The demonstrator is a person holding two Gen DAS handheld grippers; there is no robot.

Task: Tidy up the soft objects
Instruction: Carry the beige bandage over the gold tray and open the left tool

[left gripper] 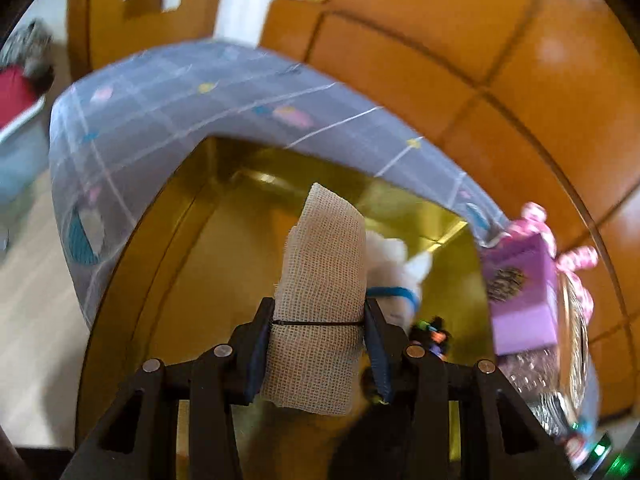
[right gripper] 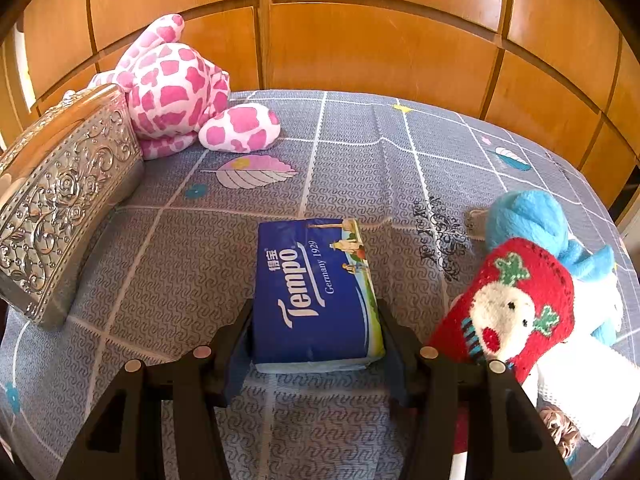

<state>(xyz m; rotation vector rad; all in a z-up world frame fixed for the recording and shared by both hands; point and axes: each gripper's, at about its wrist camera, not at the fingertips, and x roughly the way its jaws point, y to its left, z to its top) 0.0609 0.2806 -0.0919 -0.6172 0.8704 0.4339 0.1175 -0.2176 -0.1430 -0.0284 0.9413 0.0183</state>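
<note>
Clearly, the left gripper [left gripper: 320,344] is clenched on a roll of gauze [left gripper: 320,300], which stands upright between its two fingers in the centre of the left view, with a thin dark band around its middle. Behind the roll I see a yellowish box [left gripper: 192,264] or drawer under the edge of the grey patterned cloth [left gripper: 160,112], and a white plush toy with a blue collar [left gripper: 394,280] is already inside it. This view is blurred, so I cannot tell how far the roll is from the box floor.

The right gripper [right gripper: 316,344] has its fingers on both sides of a blue tissue pack [right gripper: 316,292] in the lower centre of the right view. The pack lies on the cloth, and the fingers seem to touch its sides, so I judge it is grasped.

Other soft things wait on the cloth: a pink spotted plush toy [right gripper: 180,88] at upper left, beside a silver embossed box [right gripper: 60,196], and a red sock [right gripper: 516,304] with a blue one [right gripper: 528,220] at right.

The risks, I think: the gauze is soft and may slip or unroll if it is pressed weakly, and the tissue pack may bend and slide out when it is lifted.
</note>
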